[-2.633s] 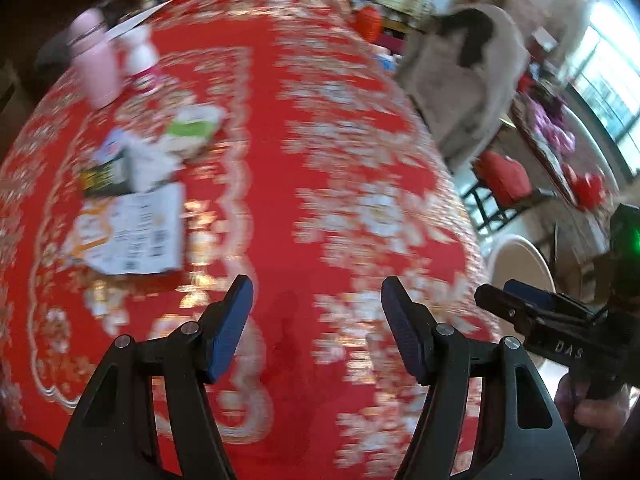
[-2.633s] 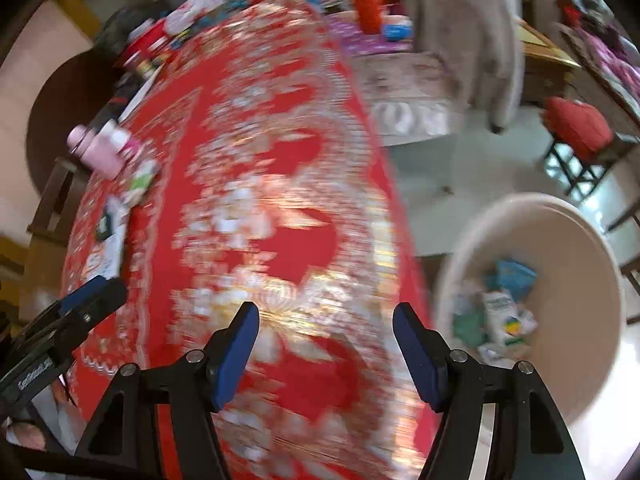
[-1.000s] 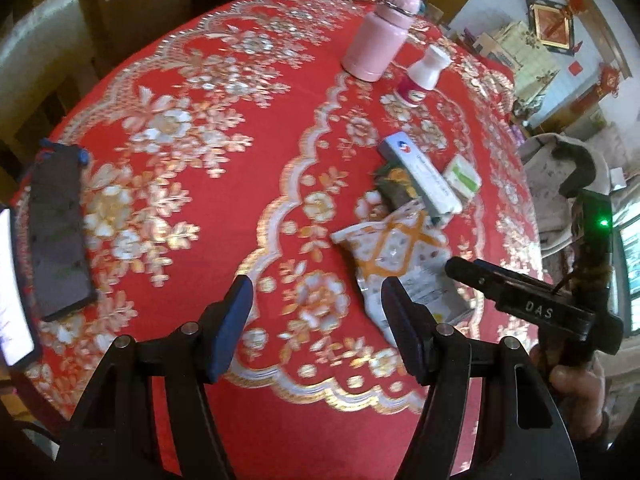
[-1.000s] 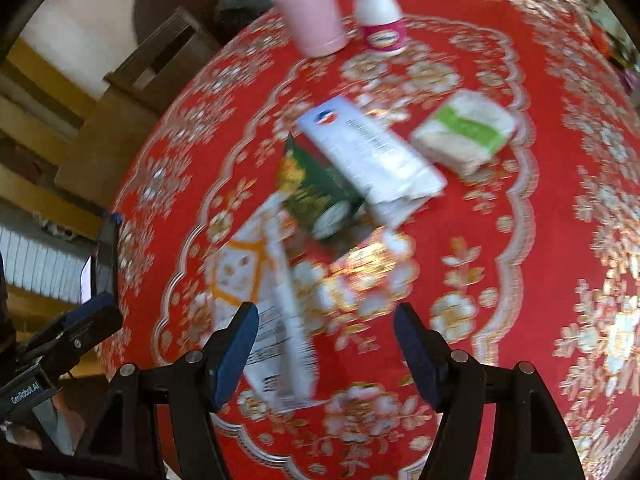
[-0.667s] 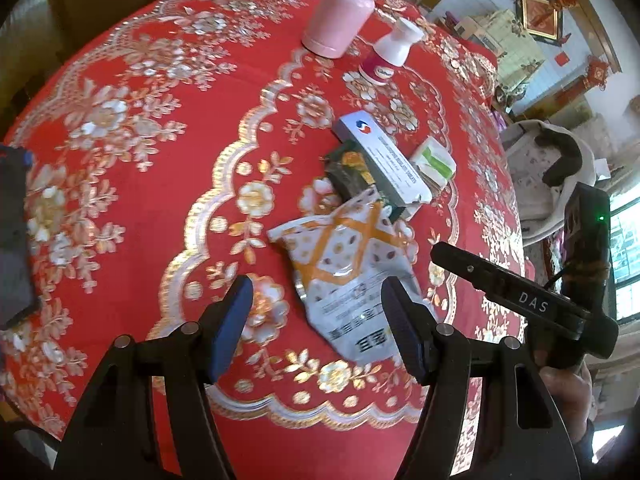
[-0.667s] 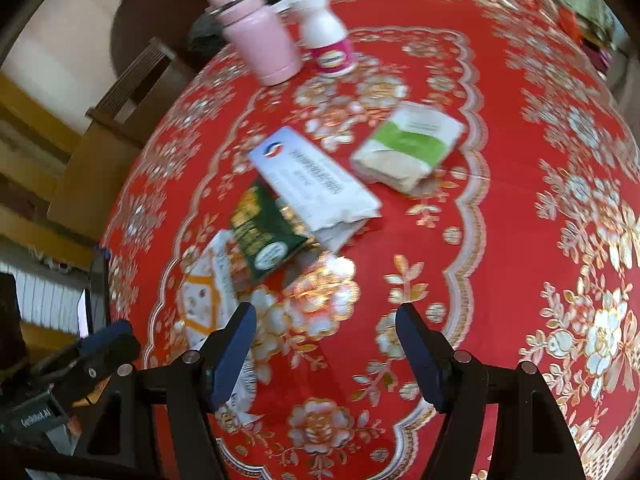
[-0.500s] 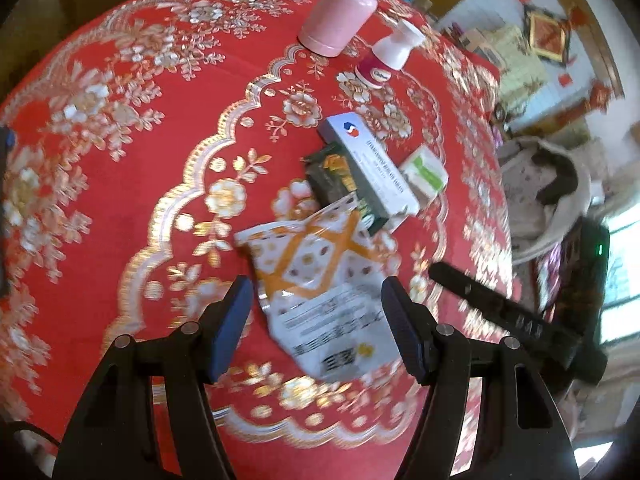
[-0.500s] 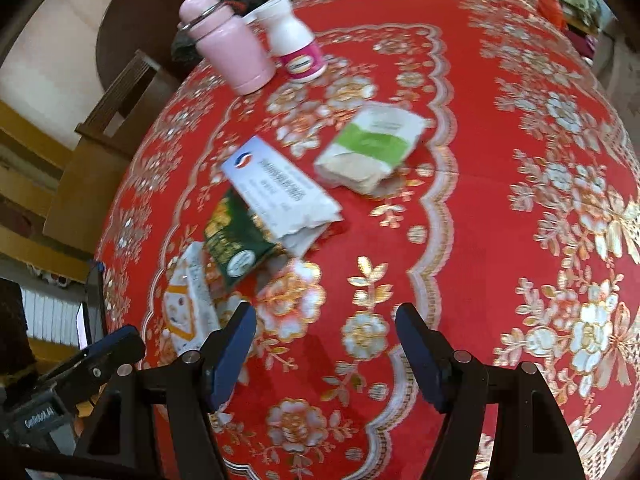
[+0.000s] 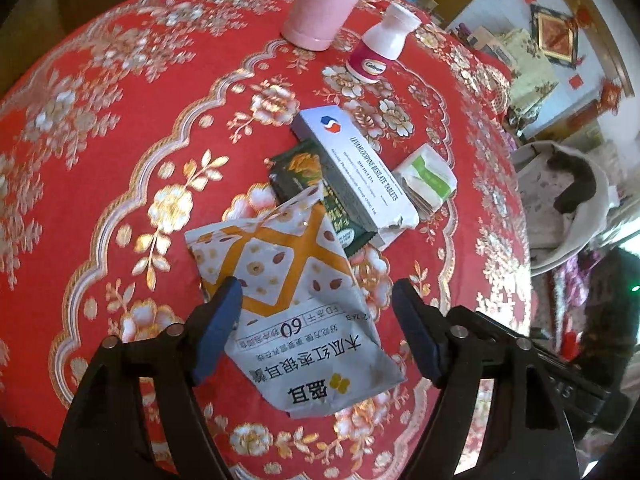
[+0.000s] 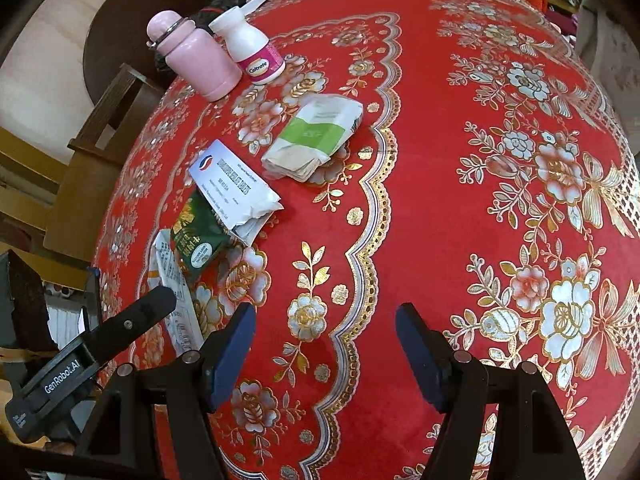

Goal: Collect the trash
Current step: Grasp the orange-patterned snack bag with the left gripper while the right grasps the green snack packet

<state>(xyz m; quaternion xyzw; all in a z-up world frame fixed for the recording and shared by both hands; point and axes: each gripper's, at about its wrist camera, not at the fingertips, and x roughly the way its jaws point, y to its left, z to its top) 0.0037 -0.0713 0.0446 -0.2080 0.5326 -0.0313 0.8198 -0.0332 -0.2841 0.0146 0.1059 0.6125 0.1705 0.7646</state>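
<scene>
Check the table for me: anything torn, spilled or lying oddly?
The white tablet box is torn open at its near end, lying across the green packet. The orange-and-white pouch is crumpled, overlapping that packet. Nothing spilled; pink bottle and white bottle stand upright.

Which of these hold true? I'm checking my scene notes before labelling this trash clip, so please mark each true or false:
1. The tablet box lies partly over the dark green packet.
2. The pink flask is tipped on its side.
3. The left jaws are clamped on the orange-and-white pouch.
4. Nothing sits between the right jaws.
1. True: the tablet box overlaps the dark green packet.
2. False: the pink flask stands upright beside the white bottle.
3. False: the left gripper is open, its jaws straddling the orange-and-white pouch without pressing it.
4. True: the right gripper frames only the red tablecloth.
</scene>
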